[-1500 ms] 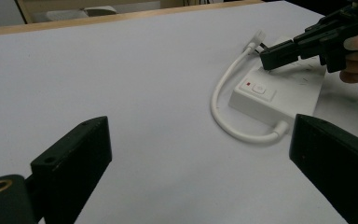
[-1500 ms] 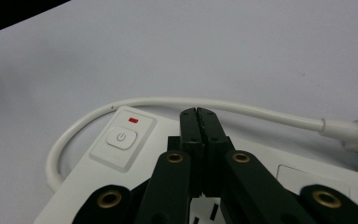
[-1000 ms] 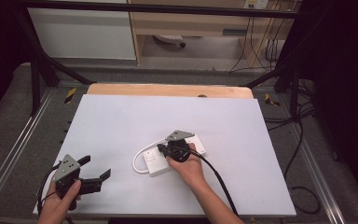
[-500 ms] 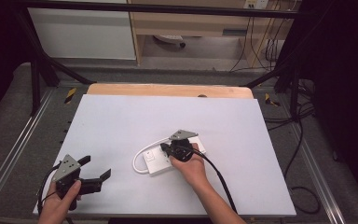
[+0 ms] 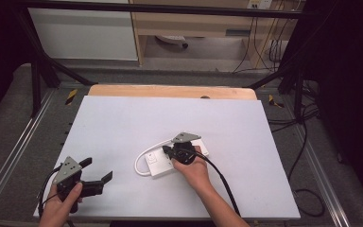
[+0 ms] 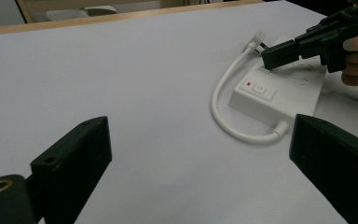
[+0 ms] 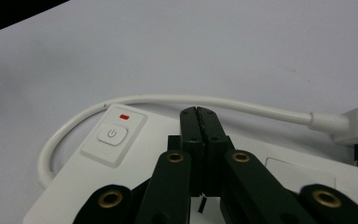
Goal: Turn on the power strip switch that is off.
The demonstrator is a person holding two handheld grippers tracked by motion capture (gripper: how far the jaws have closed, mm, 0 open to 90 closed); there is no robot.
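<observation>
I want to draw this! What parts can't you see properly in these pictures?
- High view: the right gripper and hand cover much of the white power strip.
- Right gripper view: the plug runs off the right edge.
- Left gripper view: the strip's button symbol is too small to read.

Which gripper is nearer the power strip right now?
Right. The right gripper sits over the power strip, jaws shut; the left gripper waits open, off toward the table's near-left corner.

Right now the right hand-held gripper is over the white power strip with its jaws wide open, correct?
Not quite. The right hand-held gripper is over the white power strip, but its jaws are shut, pressed together with nothing between them, as the right gripper view shows.
</observation>
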